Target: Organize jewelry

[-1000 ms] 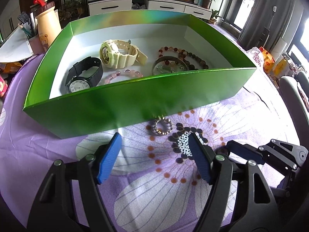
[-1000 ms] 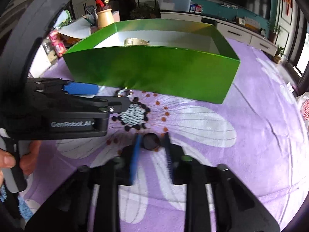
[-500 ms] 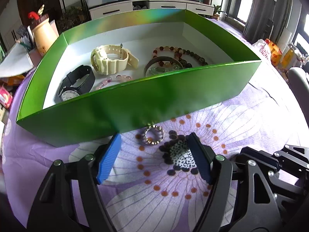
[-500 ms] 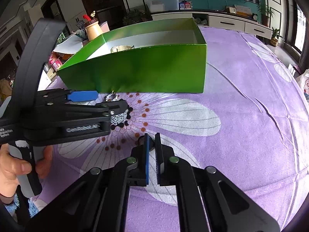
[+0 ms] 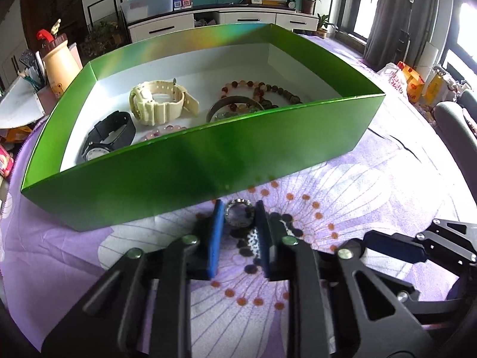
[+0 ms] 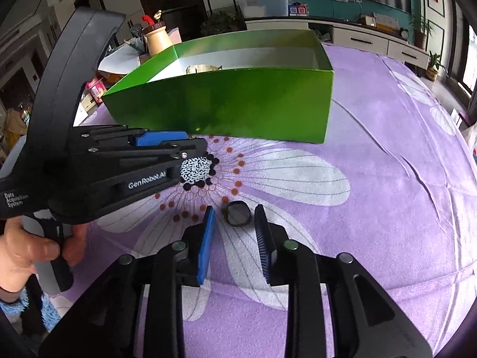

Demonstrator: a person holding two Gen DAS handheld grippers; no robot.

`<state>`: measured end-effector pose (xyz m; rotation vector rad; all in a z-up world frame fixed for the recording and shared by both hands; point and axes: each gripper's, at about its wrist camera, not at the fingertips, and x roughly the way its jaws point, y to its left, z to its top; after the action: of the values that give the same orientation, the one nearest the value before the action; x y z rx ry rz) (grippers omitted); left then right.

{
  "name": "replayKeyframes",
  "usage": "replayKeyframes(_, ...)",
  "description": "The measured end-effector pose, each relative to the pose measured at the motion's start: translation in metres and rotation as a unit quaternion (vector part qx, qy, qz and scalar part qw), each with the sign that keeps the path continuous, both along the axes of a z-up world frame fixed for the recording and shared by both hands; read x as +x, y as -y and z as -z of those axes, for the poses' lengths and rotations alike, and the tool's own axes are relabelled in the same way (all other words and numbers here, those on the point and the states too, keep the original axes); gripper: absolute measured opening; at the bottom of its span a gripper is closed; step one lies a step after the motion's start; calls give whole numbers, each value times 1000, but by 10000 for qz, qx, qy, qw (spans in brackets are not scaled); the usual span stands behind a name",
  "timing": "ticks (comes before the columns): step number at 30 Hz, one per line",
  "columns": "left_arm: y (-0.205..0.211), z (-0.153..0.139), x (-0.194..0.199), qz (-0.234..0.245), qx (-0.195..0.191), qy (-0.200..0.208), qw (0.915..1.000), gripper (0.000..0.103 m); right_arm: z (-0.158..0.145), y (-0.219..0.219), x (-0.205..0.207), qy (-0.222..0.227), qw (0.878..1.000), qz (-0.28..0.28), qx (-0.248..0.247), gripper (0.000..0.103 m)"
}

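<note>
Box [image 5: 208,161] wall just ahead | left jaws closing, pinching beaded ring [image 5: 238,215] | right jaws opening (dark ring [image 6: 237,213] loose between)

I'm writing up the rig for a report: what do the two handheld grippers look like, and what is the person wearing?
Both the left gripper and right gripper are matte black linkages with silver pivot screws and flat blue ribbed pads on the fingers. The left's body carries white "GenRobot.AI" and "Data Acquisition System" lettering. A fuzzy blue sleeve cuff shows below the left hand.

Beaded silver ring [image 5: 239,216]: flat on cloth, lower centre, before green box [image 5: 208,161]. Dark ring [image 6: 237,213]: flat, lower centre. Box holds watches, bracelets.
</note>
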<state>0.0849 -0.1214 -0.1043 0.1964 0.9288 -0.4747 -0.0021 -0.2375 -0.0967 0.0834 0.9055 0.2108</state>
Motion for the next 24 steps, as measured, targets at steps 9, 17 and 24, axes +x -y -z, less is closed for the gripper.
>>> replayKeyframes(9,-18,-1,-8,-48,-52,-86,9999,21,2,-3,2,41,9998,61,-190,17)
replayKeyframes(17,-48,-10,-18,-281,-287,-203,9990,20,1,3,-2,40,9999,119,-29,4)
replayKeyframes(24,-63,-15,-17,-415,-439,-239,9979,20,-1,1,-1,-31,9997,177,-184,4)
